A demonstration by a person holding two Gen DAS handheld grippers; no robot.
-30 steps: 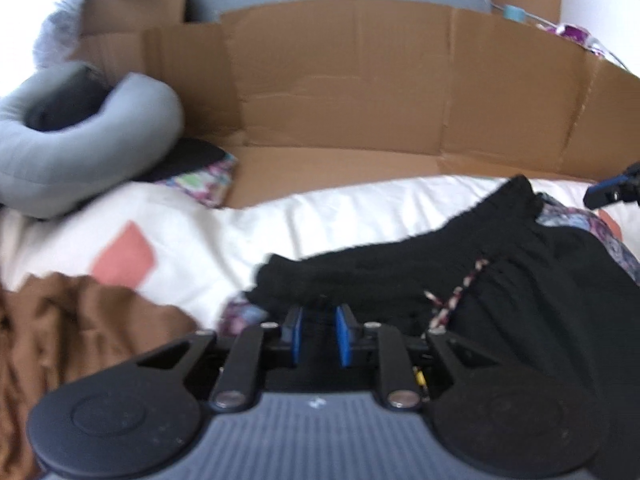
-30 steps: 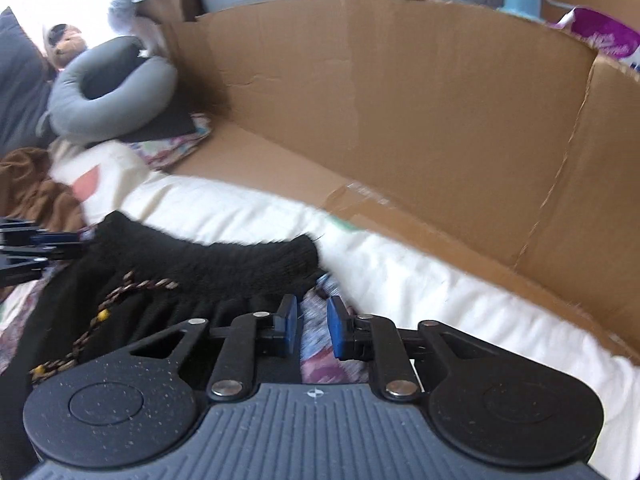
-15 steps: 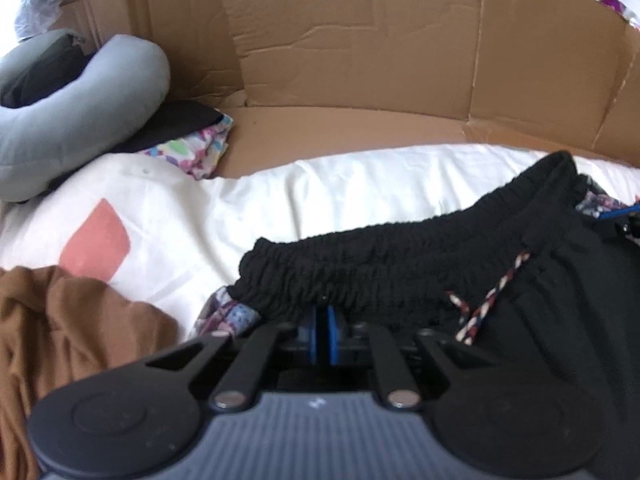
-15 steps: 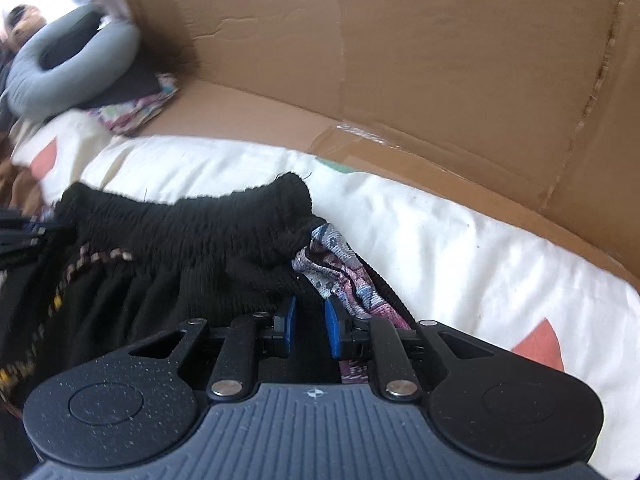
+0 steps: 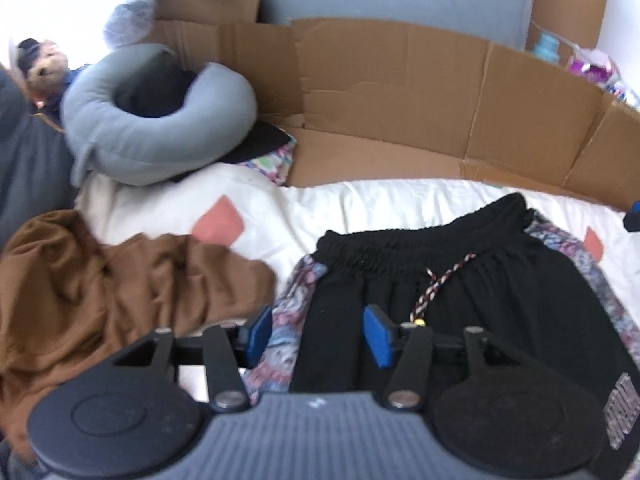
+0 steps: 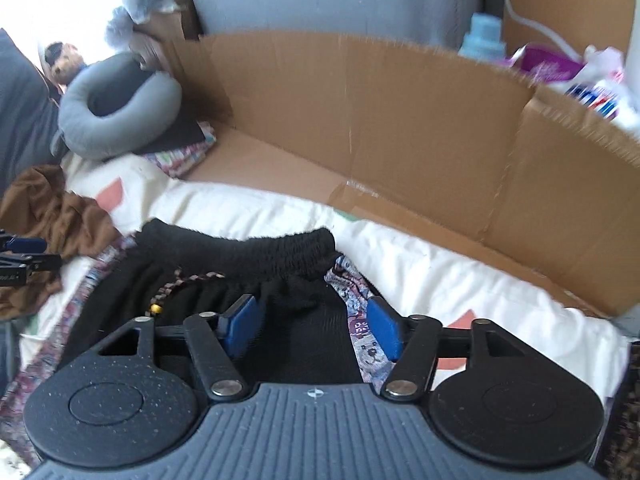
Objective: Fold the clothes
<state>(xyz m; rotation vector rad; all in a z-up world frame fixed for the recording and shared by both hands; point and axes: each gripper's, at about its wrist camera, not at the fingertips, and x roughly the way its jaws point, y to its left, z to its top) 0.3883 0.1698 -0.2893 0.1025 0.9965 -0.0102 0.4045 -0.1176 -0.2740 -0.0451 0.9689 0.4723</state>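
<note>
Black shorts (image 5: 460, 292) lie flat on the white bedding (image 5: 360, 208), waistband at 12 o'clock. Left gripper (image 5: 318, 334) and right gripper (image 6: 310, 326) hover above them, jaws opening, gripping nothing. A second ago both pinched the waistband; now they have let go and lifted. Risk: the brown garment (image 5: 100, 292) at 9 o'clock could snag the next fold.

Bright daylight blown out at upper left, fisheye bending edges, slight motion blur, perhaps softest at rims
</note>
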